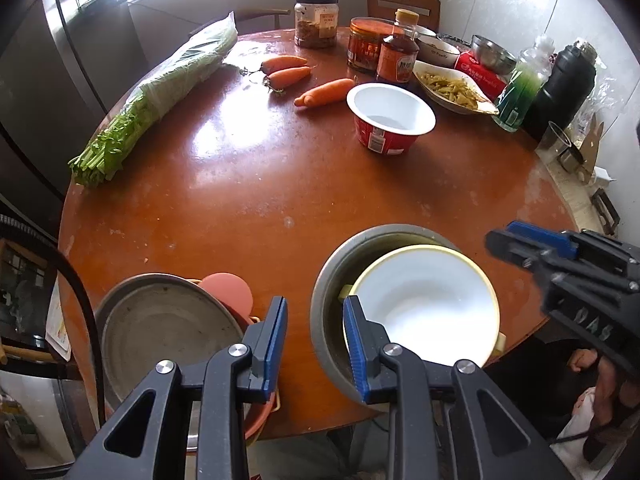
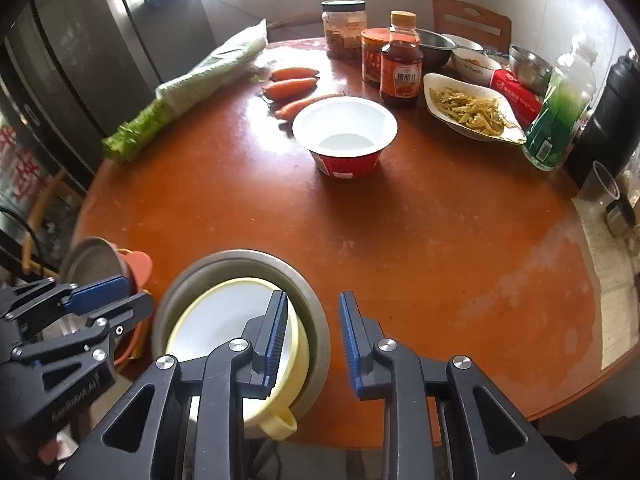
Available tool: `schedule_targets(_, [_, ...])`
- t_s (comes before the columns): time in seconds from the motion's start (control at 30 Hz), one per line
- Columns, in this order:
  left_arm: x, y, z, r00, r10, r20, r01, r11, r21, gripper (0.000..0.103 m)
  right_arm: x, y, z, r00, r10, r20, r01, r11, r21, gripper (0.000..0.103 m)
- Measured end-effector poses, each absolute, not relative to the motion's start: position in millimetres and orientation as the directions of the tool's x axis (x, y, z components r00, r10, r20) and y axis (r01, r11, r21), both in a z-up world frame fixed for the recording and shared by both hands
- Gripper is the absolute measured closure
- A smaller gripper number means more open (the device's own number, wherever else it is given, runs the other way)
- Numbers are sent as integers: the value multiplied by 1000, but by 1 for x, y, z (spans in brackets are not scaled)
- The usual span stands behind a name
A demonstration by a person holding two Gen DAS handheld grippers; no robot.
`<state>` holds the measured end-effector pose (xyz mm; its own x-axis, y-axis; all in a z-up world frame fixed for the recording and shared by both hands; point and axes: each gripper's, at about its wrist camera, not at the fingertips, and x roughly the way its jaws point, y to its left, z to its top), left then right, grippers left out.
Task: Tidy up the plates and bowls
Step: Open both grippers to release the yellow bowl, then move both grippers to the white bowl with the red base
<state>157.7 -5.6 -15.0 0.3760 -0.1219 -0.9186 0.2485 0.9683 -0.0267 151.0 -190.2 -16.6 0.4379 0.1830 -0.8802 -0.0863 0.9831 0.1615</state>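
1. Round reddish wooden table (image 1: 240,208), pretty scuffed; steel fridge (image 1: 60,60) behind.
2. Bagged celery (image 1: 160,92), carrots (image 1: 320,94), red paper cup-bowl (image 2: 346,136) and sauce jars (image 2: 401,68) sit further back.
3. Yellow-rimmed white bowl (image 1: 424,300) sits nested in the metal bowl (image 1: 324,308) at the near edge.
4. Left gripper (image 1: 315,344) and right gripper (image 2: 314,344) both partly open, holding nothing.

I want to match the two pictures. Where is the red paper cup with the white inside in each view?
Left wrist view: the red cup stands upper right of centre, just right of the nearest carrot.
Right wrist view: the red cup stands above centre, right of the carrots and lower left of the sauce bottle.
Shared landmark: the sauce bottle, just behind the cup in both views.
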Motion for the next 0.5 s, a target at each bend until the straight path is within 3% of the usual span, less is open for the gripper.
schedule_targets(0.03, [159,-5,-13,379,-118,-918,247,969,-23,74,152,-193,-13,447,179,-877,-78,984,161,74])
schedule_targets(0.17, [170,-12,3,399,-135,-907,269,963,-25,74,157,-214,5,492,183,-851,-29,980,194,54])
schedule_targets(0.5, [220,-58,21,434,-230,-871,314,945,-93,68,192,-234,30,535,189,-823,-3,975,222,54])
